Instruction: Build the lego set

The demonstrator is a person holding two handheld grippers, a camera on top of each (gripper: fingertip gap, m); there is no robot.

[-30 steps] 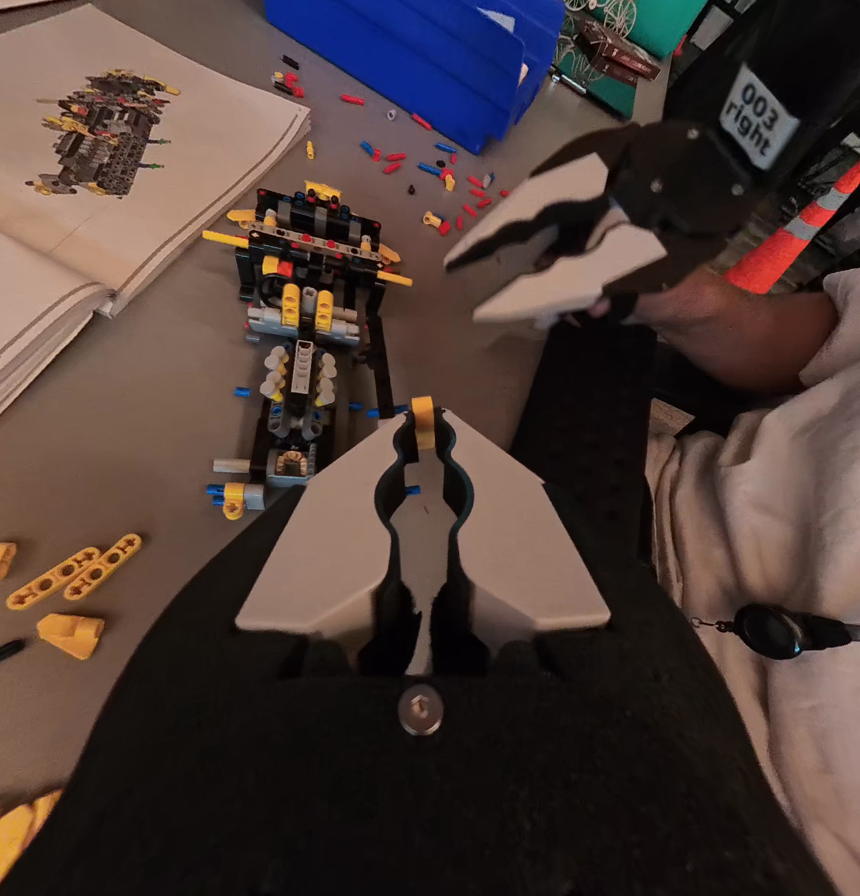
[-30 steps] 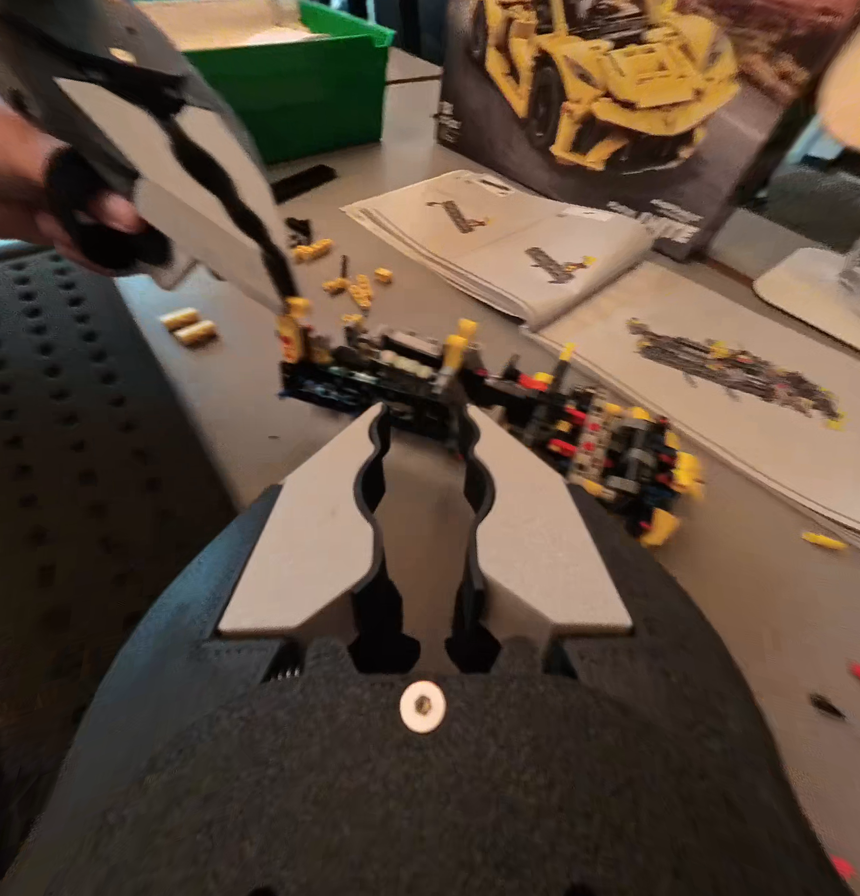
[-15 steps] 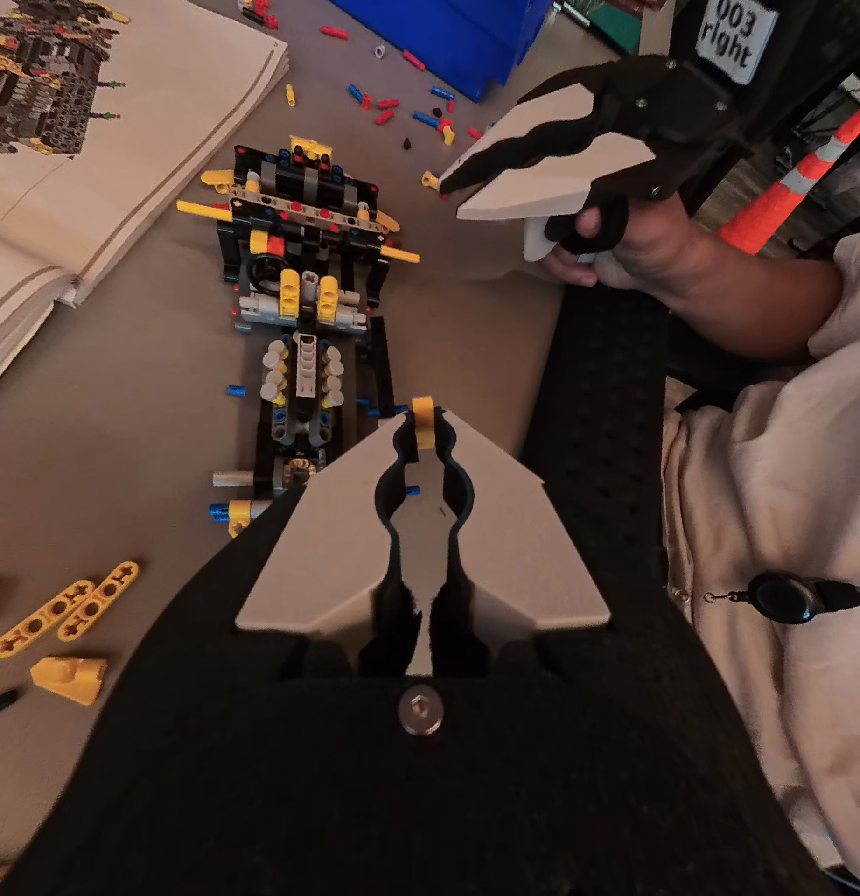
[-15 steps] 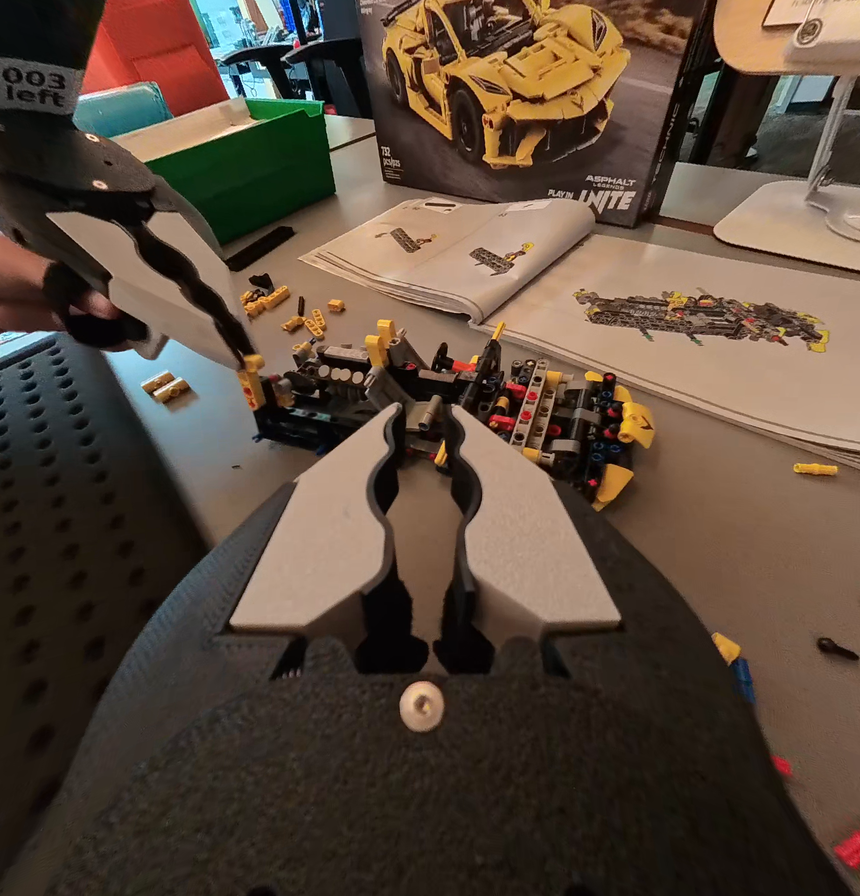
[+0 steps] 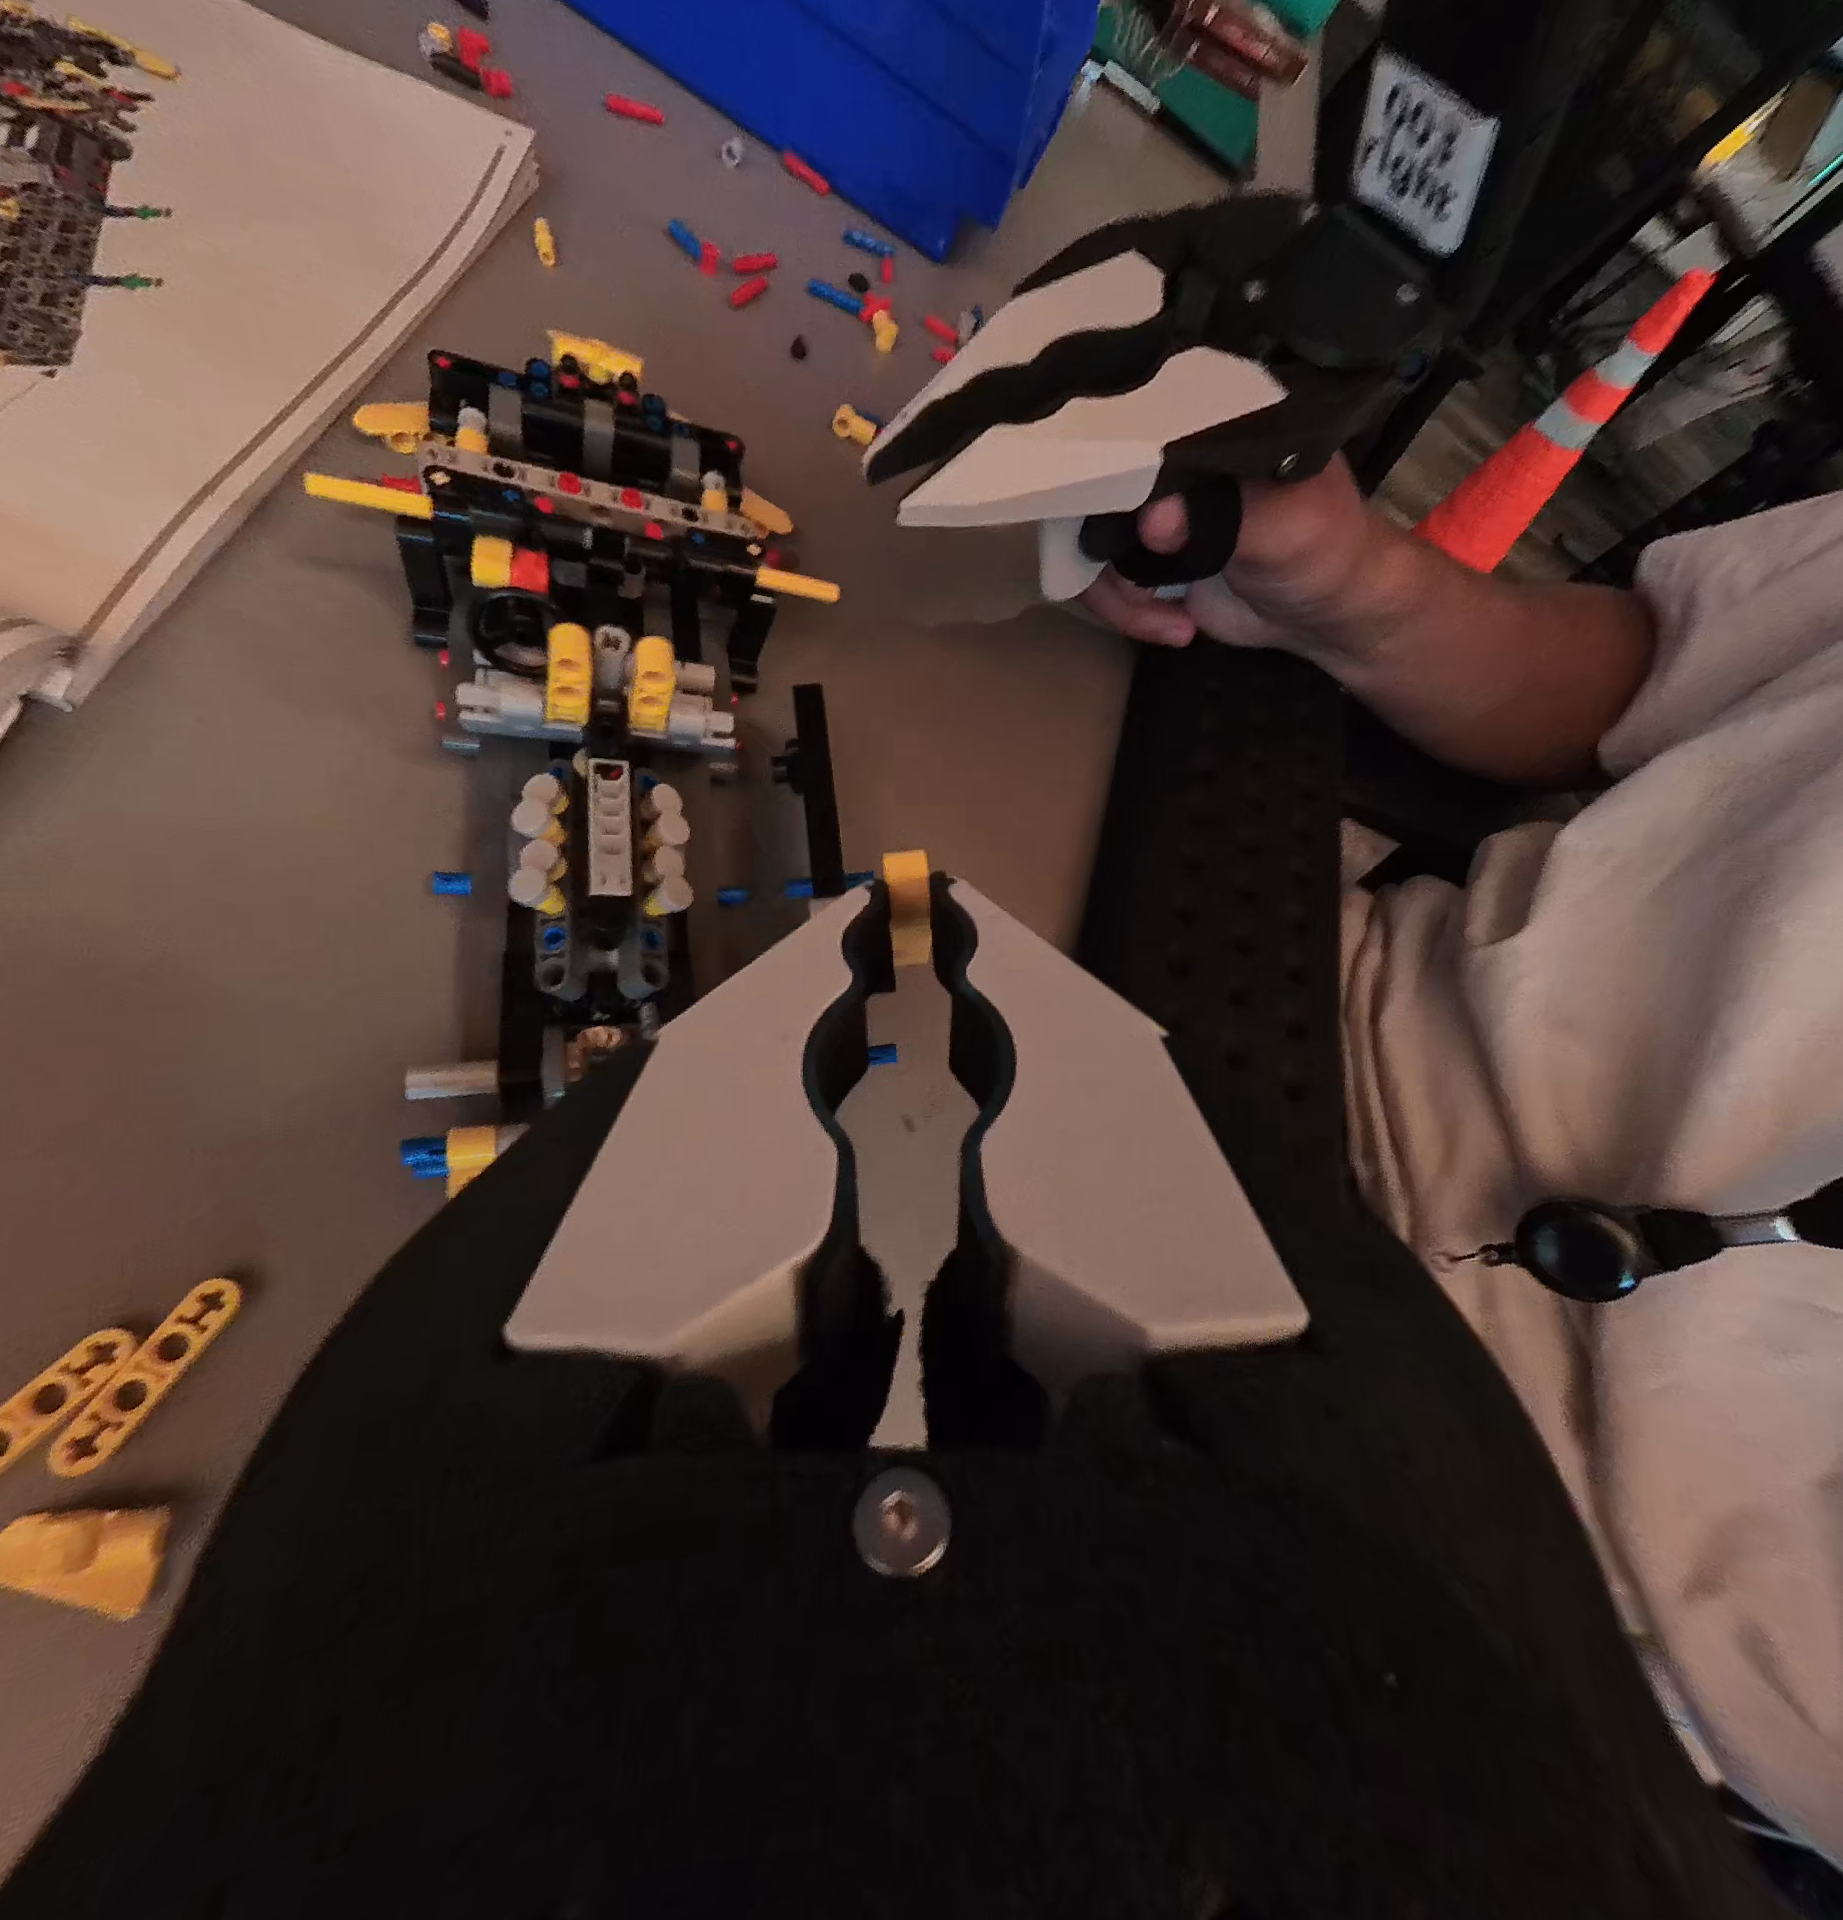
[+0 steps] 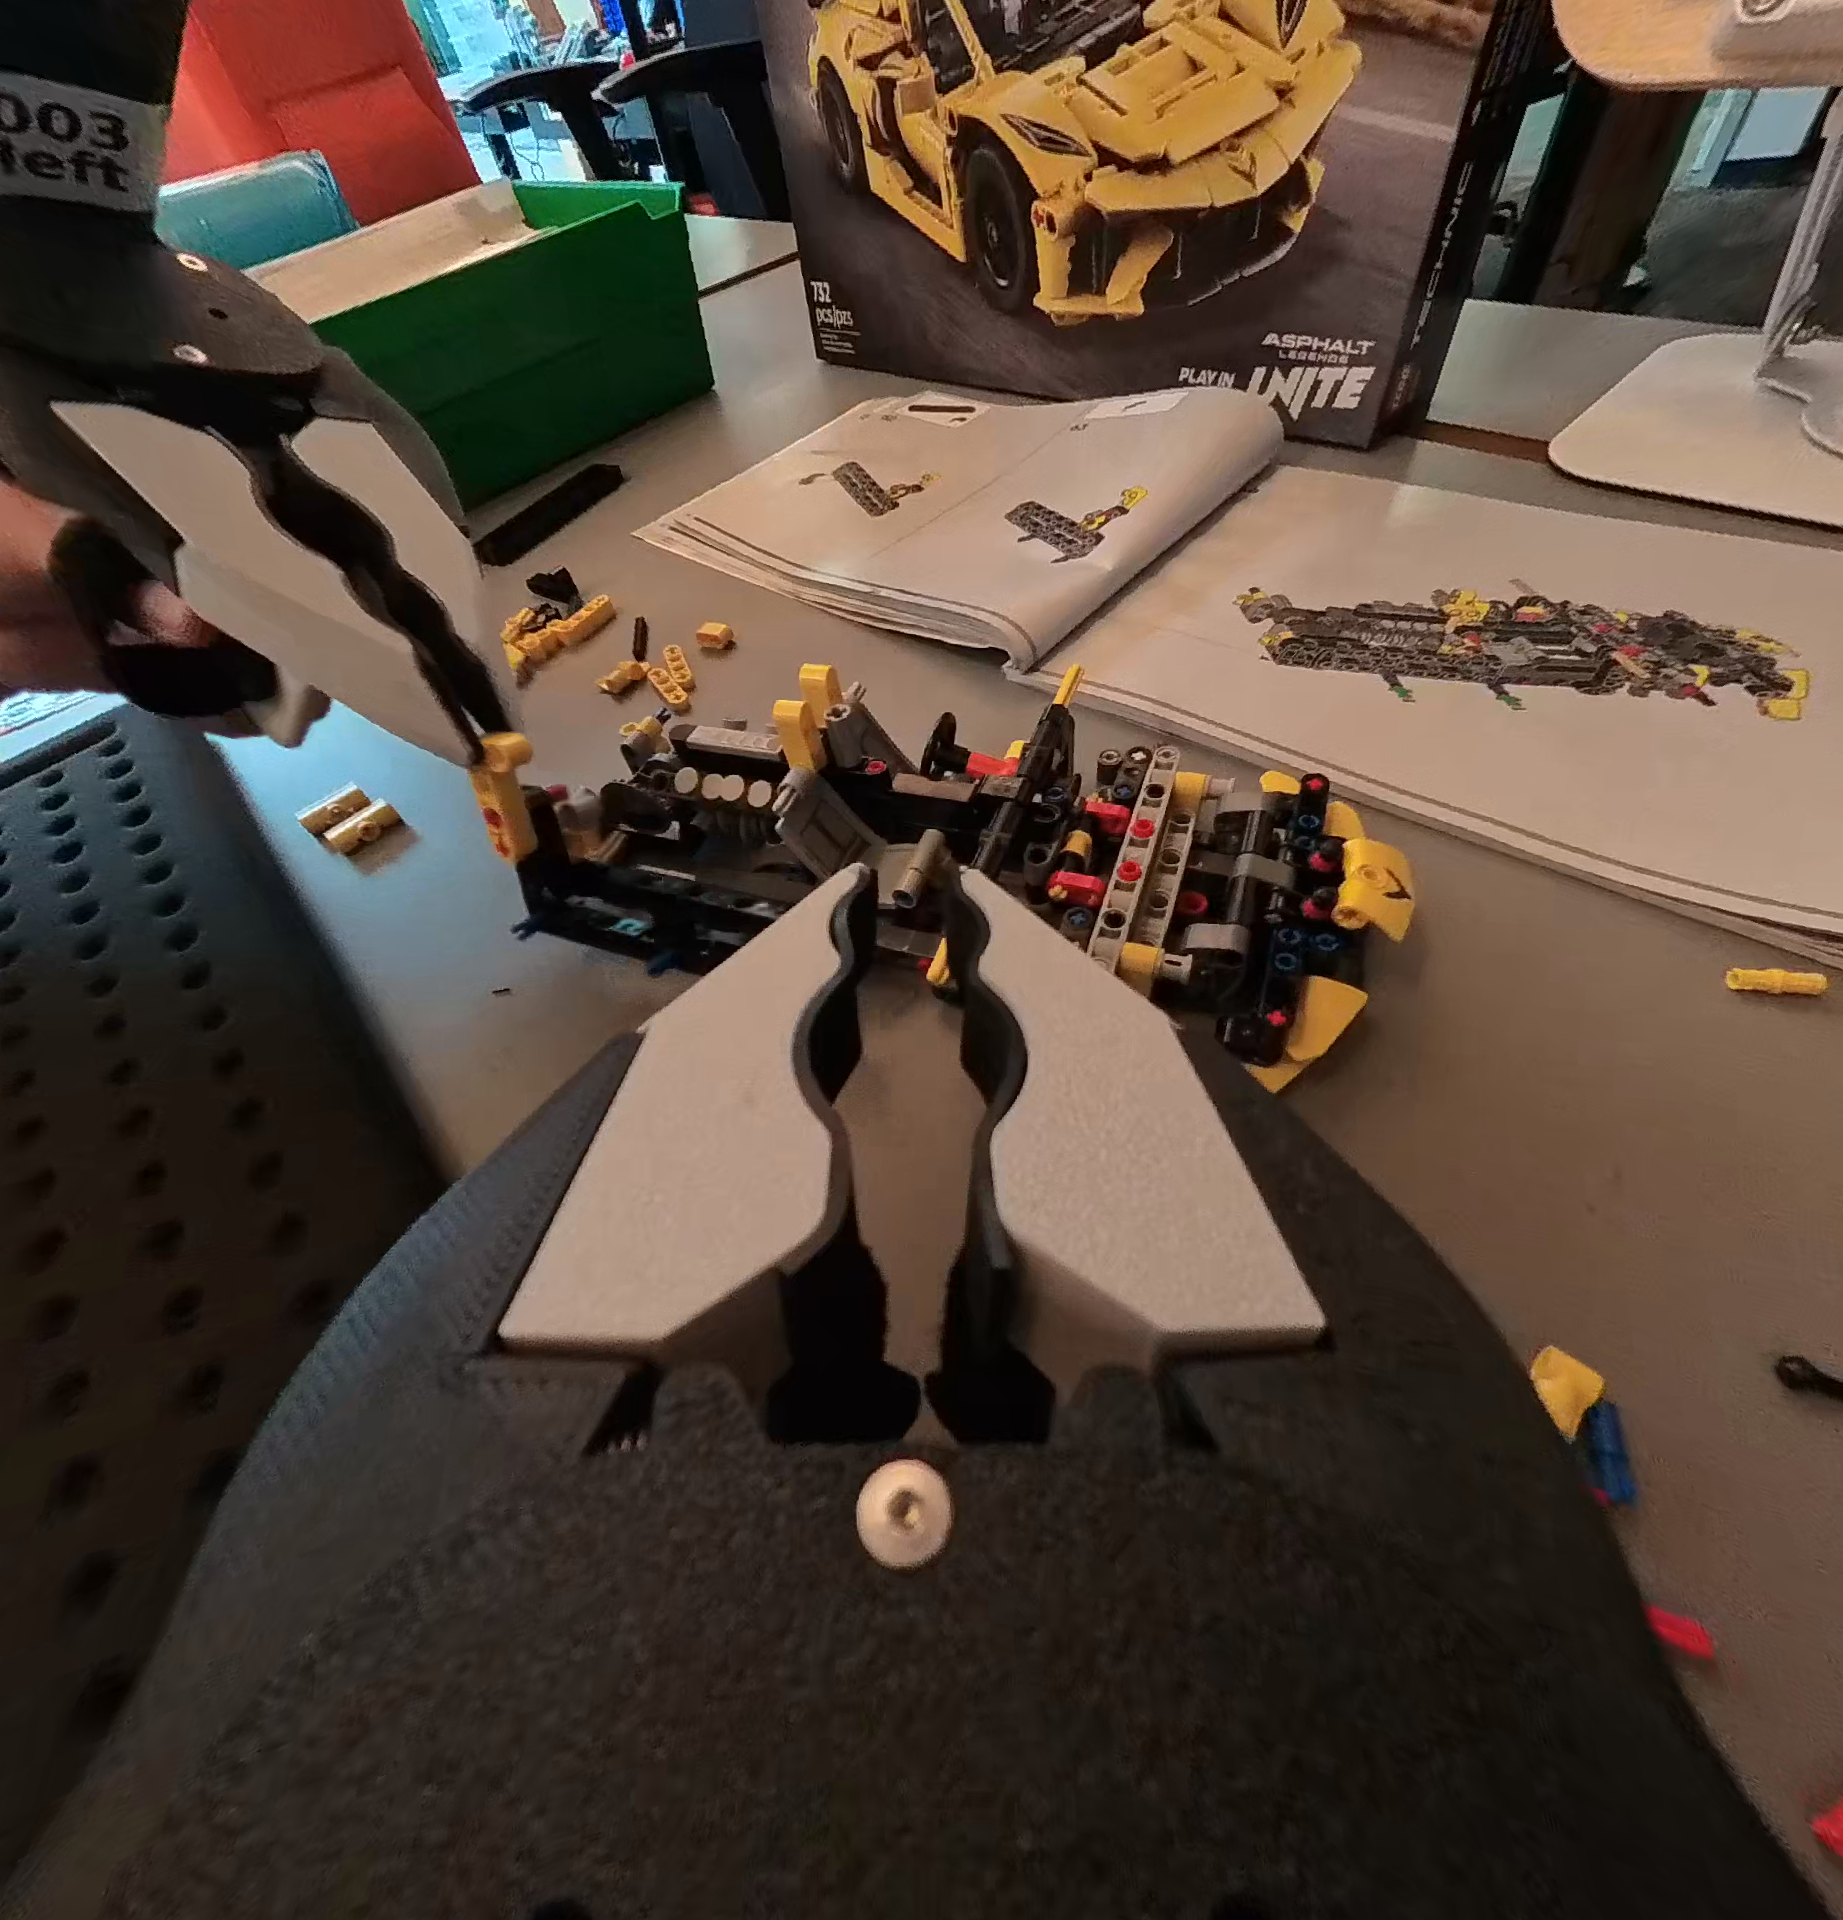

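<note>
Since a second ago the right gripper (image 6: 915,904) has closed in on the chassis (image 6: 958,862), fingers apart and empty. Left gripper (image 5: 906,914) pinches a yellow beam (image 5: 904,906) beside the chassis's rear end – light, stiff, easily twisted; grip its flat sides. Only the right view shows the beam's length.

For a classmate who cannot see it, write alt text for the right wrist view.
The left gripper pinches a yellow beam at the end of a part-built black and yellow car chassis on a grey table. The right gripper, empty with jaws apart, hovers before it; open instruction booklets lie behind.
</note>
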